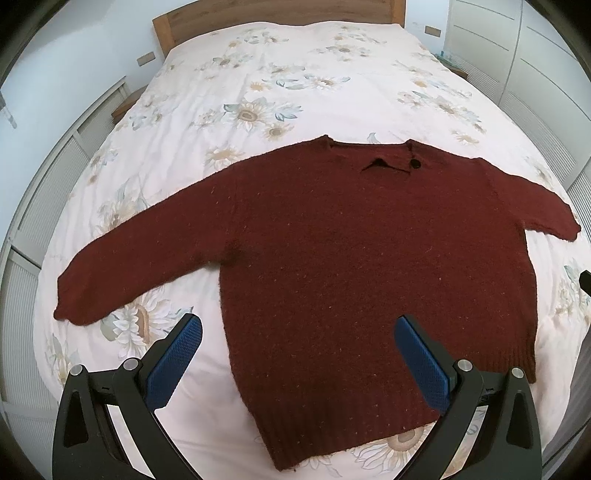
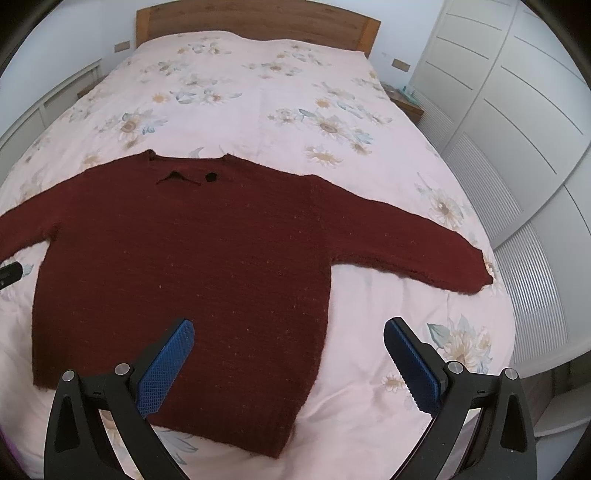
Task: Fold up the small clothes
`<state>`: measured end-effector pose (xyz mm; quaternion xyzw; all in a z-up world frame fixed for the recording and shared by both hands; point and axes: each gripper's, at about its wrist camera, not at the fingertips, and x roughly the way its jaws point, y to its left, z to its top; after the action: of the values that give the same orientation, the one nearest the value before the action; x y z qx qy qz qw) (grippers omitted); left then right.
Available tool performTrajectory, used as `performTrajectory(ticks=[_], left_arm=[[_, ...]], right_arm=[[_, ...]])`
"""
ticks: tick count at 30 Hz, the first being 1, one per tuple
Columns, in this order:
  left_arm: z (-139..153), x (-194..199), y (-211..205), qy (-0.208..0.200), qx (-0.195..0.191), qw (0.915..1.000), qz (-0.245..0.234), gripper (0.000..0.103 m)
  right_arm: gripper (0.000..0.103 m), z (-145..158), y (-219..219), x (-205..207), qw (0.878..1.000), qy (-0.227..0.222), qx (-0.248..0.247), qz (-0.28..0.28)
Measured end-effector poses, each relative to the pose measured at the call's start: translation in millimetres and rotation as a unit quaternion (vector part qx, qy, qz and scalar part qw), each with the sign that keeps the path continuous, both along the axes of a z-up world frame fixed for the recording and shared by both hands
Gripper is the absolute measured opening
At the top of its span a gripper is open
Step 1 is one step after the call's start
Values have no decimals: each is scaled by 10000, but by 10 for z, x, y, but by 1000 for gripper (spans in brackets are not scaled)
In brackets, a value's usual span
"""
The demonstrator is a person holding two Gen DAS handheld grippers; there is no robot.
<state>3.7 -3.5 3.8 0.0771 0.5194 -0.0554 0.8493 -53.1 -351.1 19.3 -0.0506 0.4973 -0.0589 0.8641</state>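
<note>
A dark red knitted sweater (image 1: 332, 258) lies flat on the bed, both sleeves spread out, neck towards the headboard; it also shows in the right wrist view (image 2: 192, 258). My left gripper (image 1: 297, 328) is open and empty, hovering above the sweater's lower left hem. My right gripper (image 2: 288, 332) is open and empty, hovering above the sweater's lower right hem. A black button (image 1: 415, 163) sits at the neck. The left gripper's tip (image 2: 11, 273) pokes in at the right wrist view's left edge.
The bed has a pink floral duvet (image 1: 258, 92) and a wooden headboard (image 2: 255, 26). White wardrobe doors (image 2: 517, 110) stand to the right, white slatted panels (image 1: 44, 206) to the left. A small nightstand (image 2: 406, 103) is at the far right.
</note>
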Motion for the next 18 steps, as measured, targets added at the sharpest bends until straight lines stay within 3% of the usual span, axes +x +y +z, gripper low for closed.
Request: performTrajectory(ticks=[18], left_arm=[[-107, 4, 70, 112, -20, 9999, 88, 102]], right_arm=[[102, -16, 37, 1, 10000, 57, -48, 41]])
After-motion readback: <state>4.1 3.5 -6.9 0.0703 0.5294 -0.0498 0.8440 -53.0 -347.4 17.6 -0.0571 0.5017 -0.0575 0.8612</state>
